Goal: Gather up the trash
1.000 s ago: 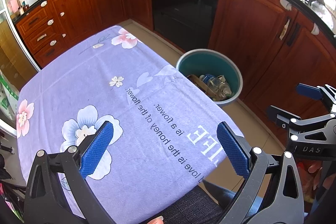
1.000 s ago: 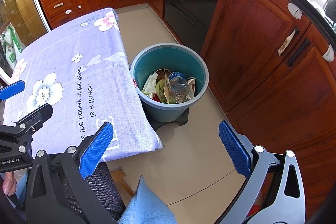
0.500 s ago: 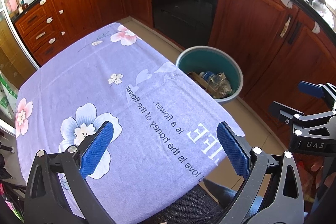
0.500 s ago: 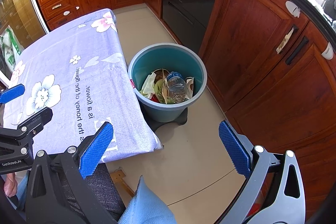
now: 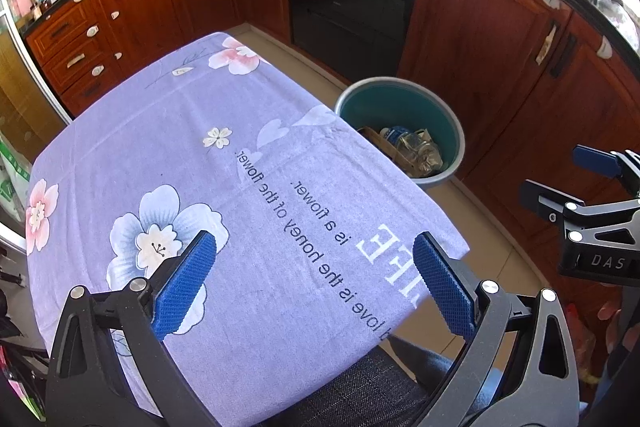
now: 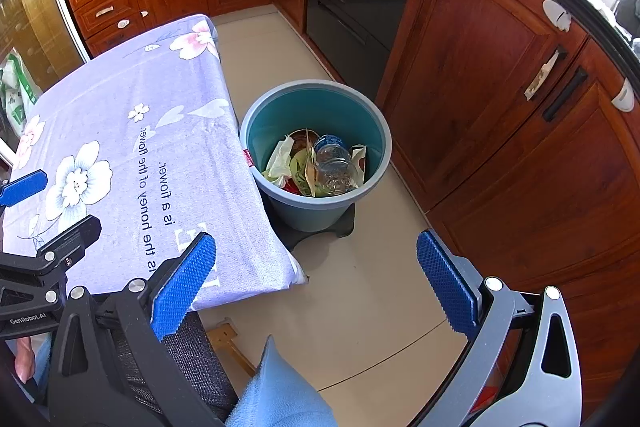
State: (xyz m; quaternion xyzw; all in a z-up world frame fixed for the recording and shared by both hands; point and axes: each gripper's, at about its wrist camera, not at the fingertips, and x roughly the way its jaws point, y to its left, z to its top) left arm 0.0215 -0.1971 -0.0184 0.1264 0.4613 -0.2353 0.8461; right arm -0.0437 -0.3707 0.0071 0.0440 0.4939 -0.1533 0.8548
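Kitchen cabinets ring a cloth-covered worktop [image 5: 200,131] bare of litter; beside it, the bin [image 6: 256,123] holds the trash [image 6: 320,167]; left tool [image 5: 308,283] and right tool [image 6: 316,283] gape empty; collection looks finished.

A lilac cloth [image 5: 224,163] printed with pink, blue and white flowers and dark lettering covers the bench. The bin [image 6: 376,131] is teal inside with a grey-blue rim; the cabinets [image 6: 500,75] are reddish-brown wood. Both hand-held grippers carry blue textured pads [image 5: 186,285].
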